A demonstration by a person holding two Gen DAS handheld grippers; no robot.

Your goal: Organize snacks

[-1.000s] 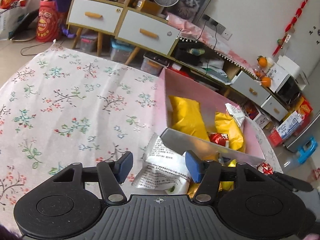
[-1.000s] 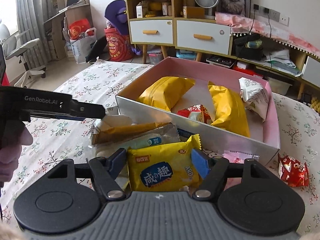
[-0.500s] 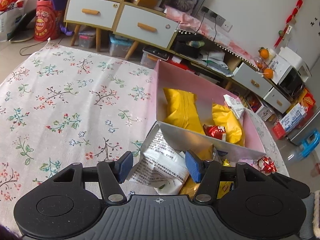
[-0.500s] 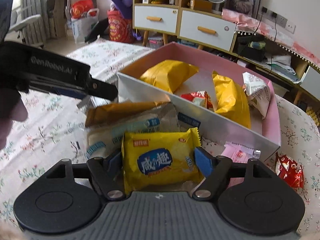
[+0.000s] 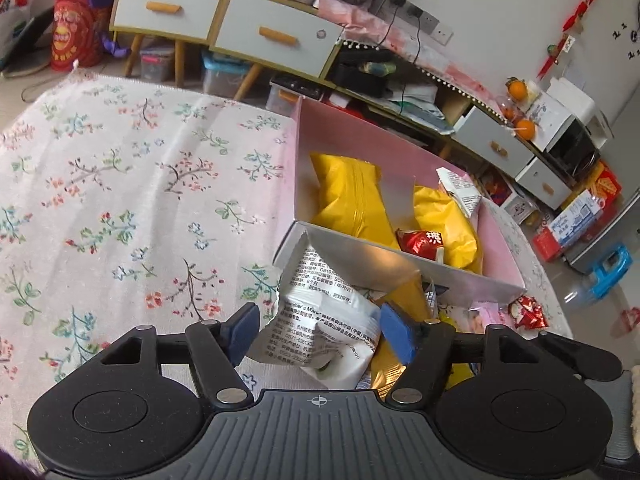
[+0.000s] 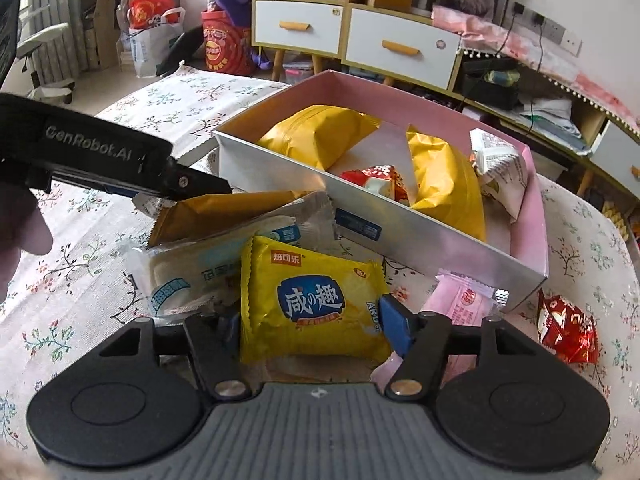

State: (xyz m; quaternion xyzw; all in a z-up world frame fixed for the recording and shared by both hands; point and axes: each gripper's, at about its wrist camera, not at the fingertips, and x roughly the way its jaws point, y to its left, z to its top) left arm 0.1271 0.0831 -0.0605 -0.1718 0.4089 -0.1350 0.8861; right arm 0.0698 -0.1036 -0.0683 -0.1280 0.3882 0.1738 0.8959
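Observation:
A pink box on the flowered table holds two yellow bags, a red packet and a white packet. My left gripper is open, its fingers either side of a white printed packet in front of the box. My right gripper is open around a yellow cracker packet. The left gripper also shows in the right wrist view, above the pile.
In front of the box lie a brown-gold packet, a pale blue-white packet, a pink packet and a red foil packet. The flowered tablecloth spreads to the left. Cabinets stand behind.
Both grippers have moved closer to the snack pile. The white packet now sits between my left fingers and the yellow packet fills the gap of my right fingers.

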